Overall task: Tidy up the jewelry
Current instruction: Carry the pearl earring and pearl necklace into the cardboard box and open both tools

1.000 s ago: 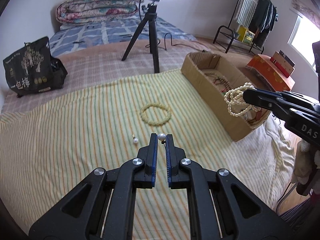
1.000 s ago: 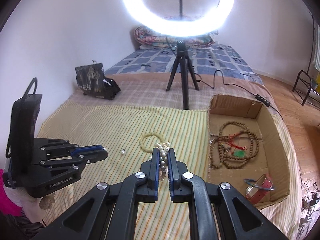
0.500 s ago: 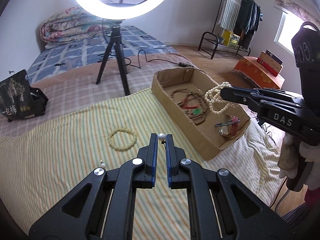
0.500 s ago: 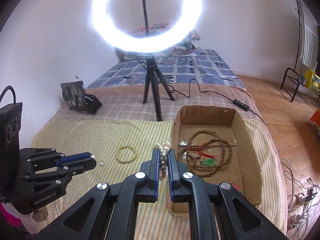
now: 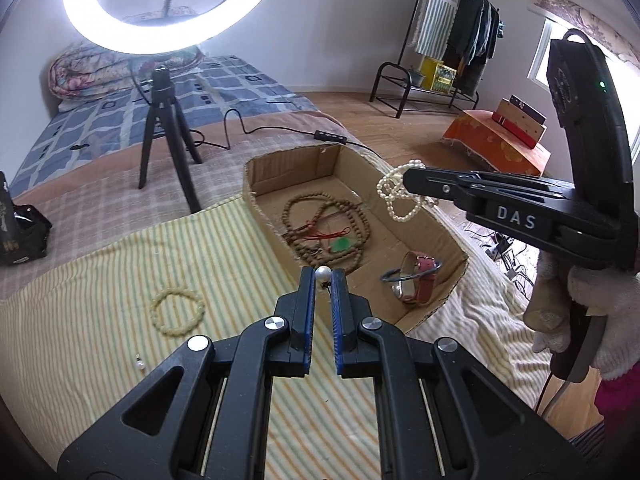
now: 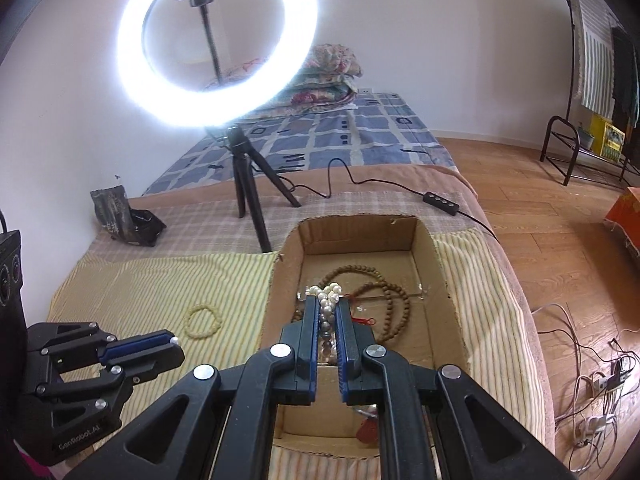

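Left wrist view: the left gripper (image 5: 323,276) is squeezed tight on a small pearl earring (image 5: 323,272), right at the near edge of the cardboard box (image 5: 434,310). The step looks like carrying jewelry to the box. Next it should reach over the box and let go.

Right wrist view: the right gripper (image 6: 327,307) is pinched on a pearl necklace (image 6: 326,296), hanging over the box above the brown bead strand (image 6: 394,292). One yellow bracelet (image 6: 205,321) waits on the striped cloth (image 6: 160,280).
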A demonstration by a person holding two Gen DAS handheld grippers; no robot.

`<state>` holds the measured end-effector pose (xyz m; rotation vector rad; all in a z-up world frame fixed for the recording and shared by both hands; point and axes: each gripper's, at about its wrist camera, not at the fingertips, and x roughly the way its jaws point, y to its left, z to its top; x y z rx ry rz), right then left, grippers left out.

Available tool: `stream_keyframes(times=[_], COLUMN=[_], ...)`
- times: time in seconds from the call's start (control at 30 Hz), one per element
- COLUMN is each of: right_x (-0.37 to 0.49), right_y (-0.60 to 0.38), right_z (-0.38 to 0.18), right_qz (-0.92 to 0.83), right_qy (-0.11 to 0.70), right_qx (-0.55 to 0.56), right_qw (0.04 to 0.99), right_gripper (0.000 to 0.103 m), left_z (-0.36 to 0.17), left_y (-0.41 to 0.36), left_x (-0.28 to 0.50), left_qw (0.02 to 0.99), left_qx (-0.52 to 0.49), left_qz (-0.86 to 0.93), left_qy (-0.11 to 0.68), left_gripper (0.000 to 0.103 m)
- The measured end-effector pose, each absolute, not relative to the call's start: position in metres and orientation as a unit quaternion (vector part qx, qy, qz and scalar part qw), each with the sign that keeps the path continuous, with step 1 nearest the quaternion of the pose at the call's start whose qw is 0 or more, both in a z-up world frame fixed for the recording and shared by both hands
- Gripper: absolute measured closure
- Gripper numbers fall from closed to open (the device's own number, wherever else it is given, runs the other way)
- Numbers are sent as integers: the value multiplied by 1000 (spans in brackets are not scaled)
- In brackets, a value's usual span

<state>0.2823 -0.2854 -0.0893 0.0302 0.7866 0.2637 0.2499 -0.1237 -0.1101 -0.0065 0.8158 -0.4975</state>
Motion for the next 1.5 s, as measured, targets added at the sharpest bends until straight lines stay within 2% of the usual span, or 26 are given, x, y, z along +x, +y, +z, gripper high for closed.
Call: stream_keyframes(times=[0.83, 0.93, 1.0, 1.03, 1.07, 1.1, 1.13, 1.17, 1.2, 1.4, 1.5], right_x=[326, 326, 326, 326, 326, 326, 326, 325, 324, 323, 322], right_y=[-306, -308, -311, -313, -313, -313, -314, -314, -314, -317, -318], right_z=[-109, -109, -108, -107, -107, -106, -105, -103, -102, -98, -98], right_qz=[122, 119, 116, 111, 106, 98, 90, 83, 77, 62, 54], right_qy=[400, 397, 393, 391, 390, 388, 385, 379, 375, 370, 372], right_qx=[42, 47, 55, 57, 57, 55, 53, 52, 50, 48, 48], right_qw=[907, 909, 911, 912, 913, 915, 917, 920, 922, 926, 925], right_gripper=[96, 84, 68, 66, 57, 42, 34, 25, 21, 8, 6], left_z=[-128, -129, -130, -130, -130, -131, -132, -131, -131, -126, -128], left_y=[-189, -189, -188, -188, -188, -189, -190, -190, -189, -184, -180], left_x=[261, 262, 262, 262, 262, 262, 261, 260, 259, 256, 256], left_qw=[875, 878, 877, 877, 877, 876, 873, 873, 877, 884, 883], left_qx=[16, 16, 16, 19, 21, 24, 25, 26, 25, 27, 30], left_qz=[-271, -265, -266, -267, -267, -267, -269, -270, -266, -260, -255], left_qy=[400, 399, 400, 399, 399, 402, 405, 405, 398, 387, 392], left_gripper=[97, 97, 97, 97, 97, 87, 75, 46, 30, 29, 29])
